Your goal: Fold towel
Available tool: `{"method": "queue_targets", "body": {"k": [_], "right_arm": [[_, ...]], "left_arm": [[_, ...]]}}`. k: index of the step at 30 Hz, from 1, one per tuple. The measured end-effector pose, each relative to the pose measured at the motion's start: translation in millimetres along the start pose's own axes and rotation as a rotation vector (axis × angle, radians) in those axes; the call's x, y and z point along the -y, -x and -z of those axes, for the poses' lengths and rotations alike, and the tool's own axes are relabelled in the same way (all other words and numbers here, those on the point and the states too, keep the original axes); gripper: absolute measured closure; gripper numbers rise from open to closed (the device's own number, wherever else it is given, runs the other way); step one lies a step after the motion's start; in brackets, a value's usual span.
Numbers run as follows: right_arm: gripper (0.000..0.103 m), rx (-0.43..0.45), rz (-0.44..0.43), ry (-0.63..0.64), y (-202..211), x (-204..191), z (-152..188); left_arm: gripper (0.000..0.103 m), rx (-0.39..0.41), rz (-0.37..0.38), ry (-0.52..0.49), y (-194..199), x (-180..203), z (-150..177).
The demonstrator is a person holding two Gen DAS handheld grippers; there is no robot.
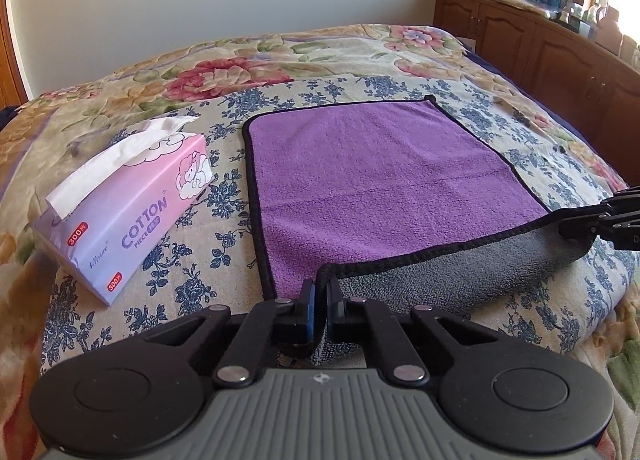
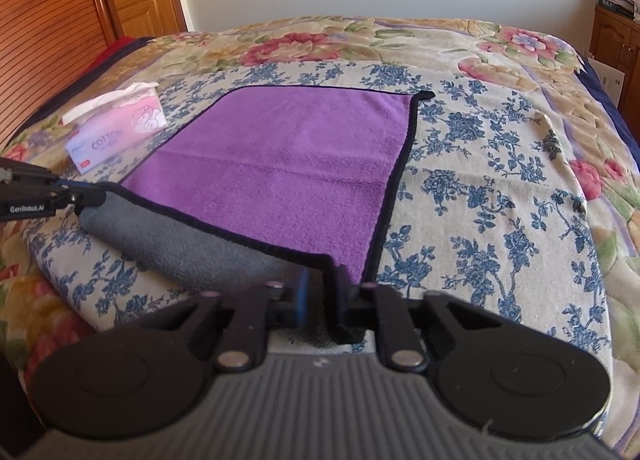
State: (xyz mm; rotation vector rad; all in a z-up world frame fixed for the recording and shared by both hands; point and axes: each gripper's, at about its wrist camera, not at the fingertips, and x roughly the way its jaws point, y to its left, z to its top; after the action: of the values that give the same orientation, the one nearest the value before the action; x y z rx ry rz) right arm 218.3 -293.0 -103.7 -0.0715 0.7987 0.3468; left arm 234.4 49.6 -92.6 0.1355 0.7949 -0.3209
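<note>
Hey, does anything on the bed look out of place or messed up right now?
Nothing looks damaged or spilled. The purple towel lies flat except its near edge, lifted by the left gripper and right gripper so the grey underside shows. The tissue box sits askew beside it, one tissue sticking out.

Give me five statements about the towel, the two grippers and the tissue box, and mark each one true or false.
1. The left gripper has its jaws shut on a near corner of the towel. True.
2. The right gripper is open and clear of the towel. False: it is shut on the other near corner.
3. The towel's raised near edge shows a grey underside. True.
4. The tissue box sits on the towel. False: it lies beside it on the floral bedspread.
5. The towel is already folded in half. False: most of it lies flat, purple side up.
</note>
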Motion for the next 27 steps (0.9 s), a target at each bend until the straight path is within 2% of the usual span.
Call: {"method": "queue_targets", "body": {"k": [2,3,13,27], "right_arm": [[0.095,0.002,-0.001,0.004,1,1,-1],[0.099,0.003,-0.007,0.007,2,1,-1],[0.099,0.037,-0.011,0.04,12,-1,-11],[0.099,0.104,0.004,0.069,18,3,-45]], "left_arm": [[0.097,0.004,0.008,-0.003,2,1,-1],[0.097,0.006,0.015,-0.006,3,2,-1],[0.097,0.06,0.019,-0.014,15,5,-10],[0.098,0.132,0.02,-0.027,25,4,-36]]}}
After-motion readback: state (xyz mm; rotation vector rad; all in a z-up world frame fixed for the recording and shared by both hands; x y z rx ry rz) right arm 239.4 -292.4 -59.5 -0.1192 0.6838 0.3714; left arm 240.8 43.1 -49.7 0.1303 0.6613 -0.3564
